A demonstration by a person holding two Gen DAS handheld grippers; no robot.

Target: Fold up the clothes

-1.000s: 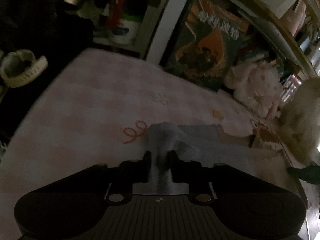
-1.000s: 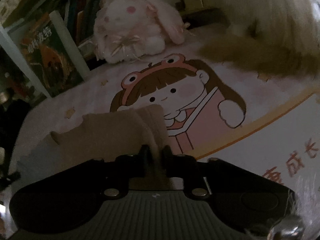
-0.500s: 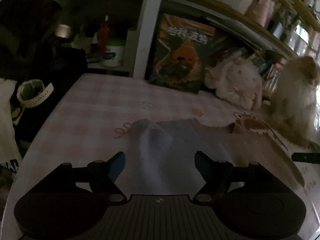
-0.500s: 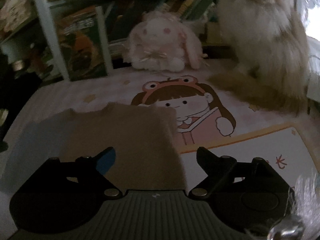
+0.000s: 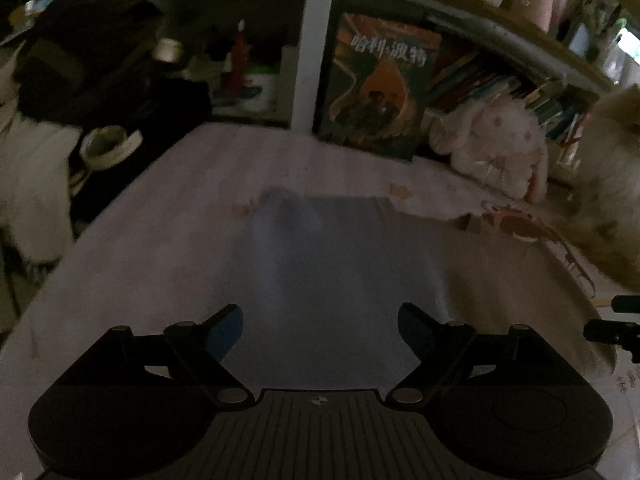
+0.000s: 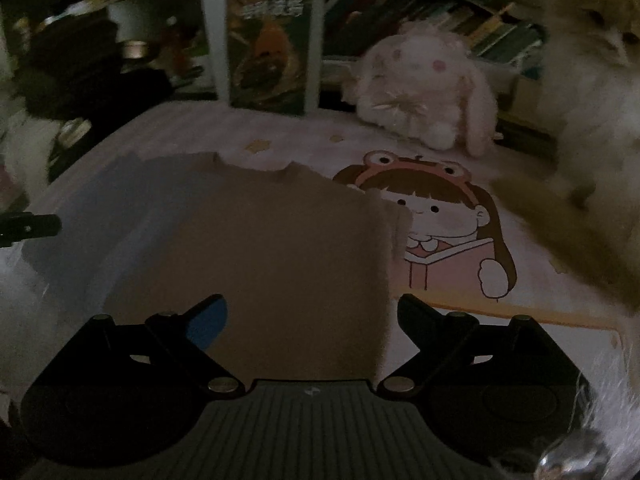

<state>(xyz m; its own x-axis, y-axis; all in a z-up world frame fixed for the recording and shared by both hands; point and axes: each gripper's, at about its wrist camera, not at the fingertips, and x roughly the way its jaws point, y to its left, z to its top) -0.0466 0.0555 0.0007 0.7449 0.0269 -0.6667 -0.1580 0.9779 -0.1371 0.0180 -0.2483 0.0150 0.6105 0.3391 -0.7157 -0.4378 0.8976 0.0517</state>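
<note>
A garment lies flat on the pink table mat, pale blue-grey on its left part (image 5: 320,272) and tan on its right part (image 6: 280,248). The blue-grey part also shows at the left of the right wrist view (image 6: 104,208). My left gripper (image 5: 320,320) is open and empty, just above the blue-grey cloth. My right gripper (image 6: 312,312) is open and empty, just above the tan cloth near its right edge. The right gripper's tip shows at the right edge of the left wrist view (image 5: 616,320).
A pink plush rabbit (image 6: 424,88) and a standing book (image 6: 272,48) sit at the back of the table by a bookshelf. A fluffy cat (image 6: 592,92) sits at the right. The mat bears a cartoon girl print (image 6: 432,220). Dark clutter (image 5: 100,80) lies left.
Both grippers were shut on the garment's corners one second ago. They have opened, let the cloth go and drawn back. The garment now lies flat.
</note>
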